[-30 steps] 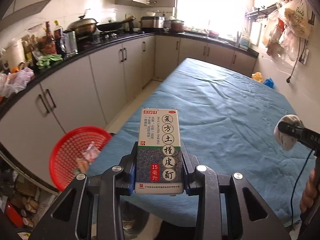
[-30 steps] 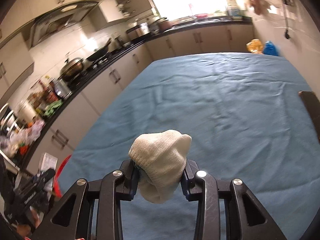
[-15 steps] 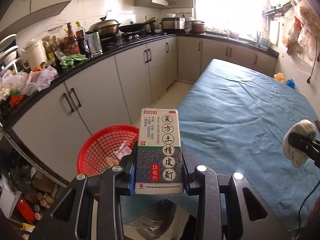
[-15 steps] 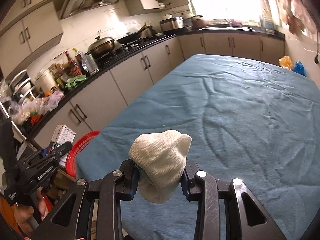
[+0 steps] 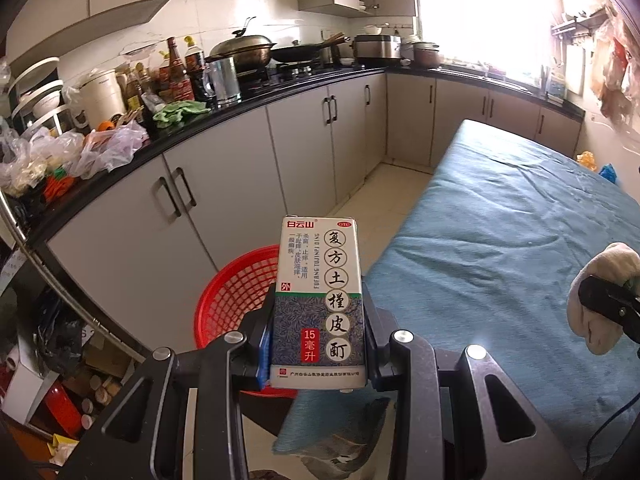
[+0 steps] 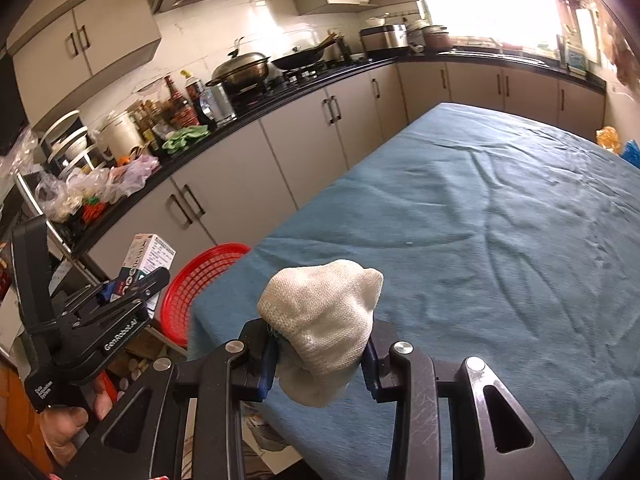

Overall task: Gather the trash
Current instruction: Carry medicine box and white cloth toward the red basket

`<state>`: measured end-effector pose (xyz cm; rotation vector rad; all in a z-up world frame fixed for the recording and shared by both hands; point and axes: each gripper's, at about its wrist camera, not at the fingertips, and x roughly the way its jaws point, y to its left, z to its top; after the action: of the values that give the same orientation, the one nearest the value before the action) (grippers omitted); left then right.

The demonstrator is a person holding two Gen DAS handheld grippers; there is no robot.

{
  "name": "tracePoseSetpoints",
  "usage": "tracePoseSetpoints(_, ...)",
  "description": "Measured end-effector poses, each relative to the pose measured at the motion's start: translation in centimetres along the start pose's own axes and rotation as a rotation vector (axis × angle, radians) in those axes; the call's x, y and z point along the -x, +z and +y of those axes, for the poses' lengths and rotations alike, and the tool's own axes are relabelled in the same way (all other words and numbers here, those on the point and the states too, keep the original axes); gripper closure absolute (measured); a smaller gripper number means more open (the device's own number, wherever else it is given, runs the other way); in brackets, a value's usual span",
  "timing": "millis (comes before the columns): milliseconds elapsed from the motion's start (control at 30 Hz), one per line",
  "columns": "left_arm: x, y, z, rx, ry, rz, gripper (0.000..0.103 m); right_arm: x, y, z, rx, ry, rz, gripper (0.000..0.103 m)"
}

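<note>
Medicine box (image 5: 320, 304), clamped upright in left gripper (image 5: 318, 344). Left wrist view: red basket (image 5: 236, 292) now sits directly beyond the jaws, having swung in from the left, so a drop looks close. Box hides basket's contents.

Right wrist view: right gripper (image 6: 320, 354) grips white cloth wad (image 6: 320, 320); basket (image 6: 200, 280) lies ahead-left, its near rim behind the blue table (image 6: 480, 240) corner.

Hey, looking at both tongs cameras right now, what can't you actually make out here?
- Red basket contents: left wrist view, the medicine box in the left tongs covers the middle.
- Same basket, right wrist view: cut off by the table edge.
- What the white knitted bundle in the right tongs is: bunched up.
- Window area: overexposed.
</note>
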<state>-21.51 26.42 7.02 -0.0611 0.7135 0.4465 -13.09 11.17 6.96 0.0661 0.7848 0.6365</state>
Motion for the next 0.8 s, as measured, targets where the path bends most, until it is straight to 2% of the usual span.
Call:
tracePoseSetpoints(367,-1.3,-0.8,3.9,0.041,0.081,0.011,0.069,-3.4,0.2,4.7,0.075,0.053,0.048,0.066)
tracePoseSetpoints(800,-3.9,-1.8,7.9,0.096,0.117,0.064,0.069,-7.5,1.0,9.8,0.151,0.125,0.093,0.066)
